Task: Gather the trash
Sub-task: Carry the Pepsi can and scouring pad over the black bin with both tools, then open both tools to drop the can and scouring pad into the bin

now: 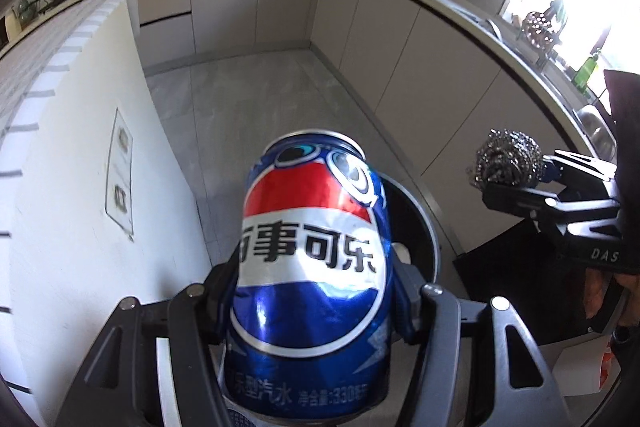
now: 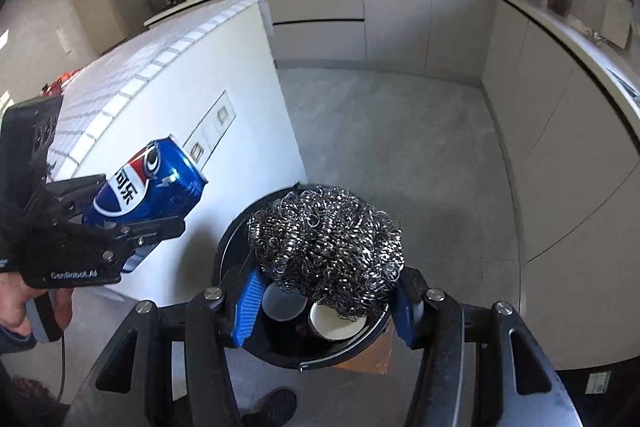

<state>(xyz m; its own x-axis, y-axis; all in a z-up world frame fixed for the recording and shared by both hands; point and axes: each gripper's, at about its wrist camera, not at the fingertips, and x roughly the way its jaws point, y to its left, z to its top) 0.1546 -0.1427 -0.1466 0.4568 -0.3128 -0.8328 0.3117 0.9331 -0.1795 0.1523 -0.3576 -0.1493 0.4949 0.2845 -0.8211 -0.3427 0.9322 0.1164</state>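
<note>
Now, largest to smallest, as I read it from my end:

kitchen floor (image 2: 400, 131): grey tile with pale cabinets around it; the bin stands on it, which is why I have both grippers pitched downward.

white partition (image 2: 224, 99): a tiled-top wall just left of the bin; I hold the can out in front of it so it doesn't touch the wall.

trash bin (image 2: 228, 247): round, black, open-topped, standing on the floor beside the partition. Its mouth faces up, so anything let go over it should fall straight in.

paper cups (image 2: 338, 323): two white cups already lie in the bottom of the bin, so I judge the collecting is partly done.

cola can (image 1: 312, 267): blue, lying lengthwise along the fingers of my left gripper (image 1: 316, 291), which pinches it by the sides. In the left wrist view the bin rim shows just behind it; I judge the can is near the rim, not clearly over the mouth.

steel wool scourer (image 2: 324, 251): a springy metal ball squeezed between the blue pads (image 2: 246, 307) of my right gripper (image 2: 324, 303), hanging directly above the bin opening. I hold it from both sides because it is loose and would snag otherwise.

next move: probably release the scourer first, then bring the can over the mouth.
</note>
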